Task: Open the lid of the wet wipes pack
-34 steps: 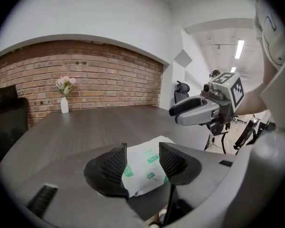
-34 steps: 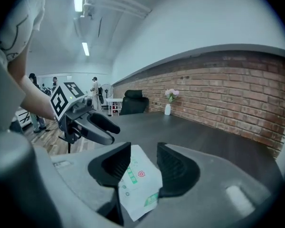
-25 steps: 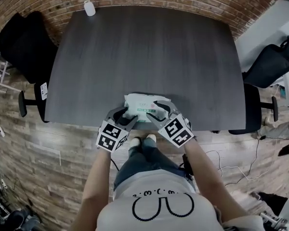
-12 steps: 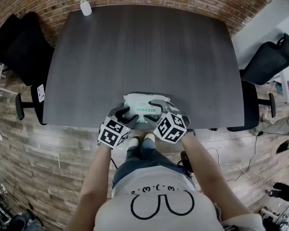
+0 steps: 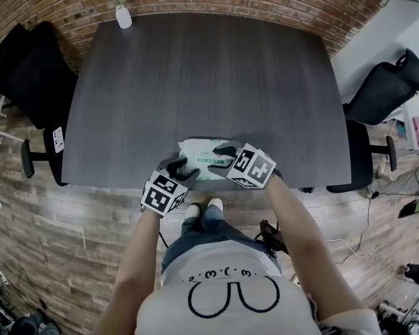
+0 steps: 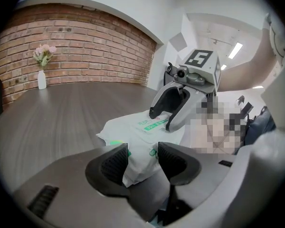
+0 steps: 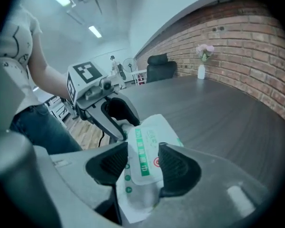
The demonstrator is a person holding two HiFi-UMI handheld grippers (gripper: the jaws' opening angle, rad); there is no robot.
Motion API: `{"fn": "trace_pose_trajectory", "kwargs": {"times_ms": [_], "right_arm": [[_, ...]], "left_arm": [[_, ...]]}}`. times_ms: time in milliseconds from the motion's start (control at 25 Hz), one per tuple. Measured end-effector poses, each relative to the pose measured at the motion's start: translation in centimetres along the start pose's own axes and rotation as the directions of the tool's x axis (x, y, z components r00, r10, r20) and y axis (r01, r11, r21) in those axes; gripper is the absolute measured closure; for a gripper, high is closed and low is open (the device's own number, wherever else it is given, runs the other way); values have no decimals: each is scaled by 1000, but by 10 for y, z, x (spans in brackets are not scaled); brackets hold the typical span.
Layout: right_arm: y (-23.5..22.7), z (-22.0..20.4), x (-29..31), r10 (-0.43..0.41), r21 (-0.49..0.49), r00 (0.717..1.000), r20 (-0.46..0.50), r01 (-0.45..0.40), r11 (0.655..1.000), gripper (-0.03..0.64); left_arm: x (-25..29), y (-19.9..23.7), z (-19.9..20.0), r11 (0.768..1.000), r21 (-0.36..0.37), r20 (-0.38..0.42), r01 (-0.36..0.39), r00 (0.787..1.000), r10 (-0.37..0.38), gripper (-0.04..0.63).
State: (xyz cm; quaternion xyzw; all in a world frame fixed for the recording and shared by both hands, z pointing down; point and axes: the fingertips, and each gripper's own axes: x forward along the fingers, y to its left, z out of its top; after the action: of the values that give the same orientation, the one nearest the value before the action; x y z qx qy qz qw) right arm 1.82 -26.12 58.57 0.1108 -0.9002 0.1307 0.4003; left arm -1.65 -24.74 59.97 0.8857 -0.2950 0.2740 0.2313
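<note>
A white wet wipes pack (image 5: 204, 158) with green print lies flat near the front edge of the dark table (image 5: 209, 82). My left gripper (image 5: 184, 167) is shut on the pack's left end, and the white wrapper (image 6: 140, 148) fills the gap between its pads. My right gripper (image 5: 223, 158) points down at the pack's right part. Its jaws are closing, with the lid flap (image 7: 145, 151) and its green stripe between the fingertips (image 7: 178, 163). I see no firm pinch on it. From the left gripper view, the right gripper (image 6: 168, 113) rests on top of the pack (image 6: 142, 127).
A white vase with pink flowers (image 5: 123, 16) stands at the table's far left corner, by the brick wall. Black office chairs sit at the left (image 5: 28, 68) and right (image 5: 387, 89). The person's legs (image 5: 202, 229) are against the table's front edge.
The right gripper has tipped downward and shifted left over the pack, so its marker cube now faces differently. The left gripper and the pack have stayed in place.
</note>
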Motion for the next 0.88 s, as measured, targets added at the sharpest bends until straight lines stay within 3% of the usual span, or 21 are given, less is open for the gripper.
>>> {"fn": "trace_pose_trajectory", "kwargs": {"times_ms": [240,520,680,880], "right_arm": [[2,3,-4,-16,-29,1000,-24,15,999,419],[-1,21,-22,-56,-87,998,4,57,995,469],[-14,36,-38,-105,-82,992,65,110,990,575],[-36,43,-42,-164,-70,983,83,170,983,594]], "left_arm": [[0,-1,1,1000,-1,-1,2,1000,-2,397],[0,-1,0,1000,-7,-11,12,1000,-12,397],[0,-2,1,1000,-3,-15,9,1000,-9,397],[-1,-3,1,1000,-4,-17,13,1000,-13,397]]}}
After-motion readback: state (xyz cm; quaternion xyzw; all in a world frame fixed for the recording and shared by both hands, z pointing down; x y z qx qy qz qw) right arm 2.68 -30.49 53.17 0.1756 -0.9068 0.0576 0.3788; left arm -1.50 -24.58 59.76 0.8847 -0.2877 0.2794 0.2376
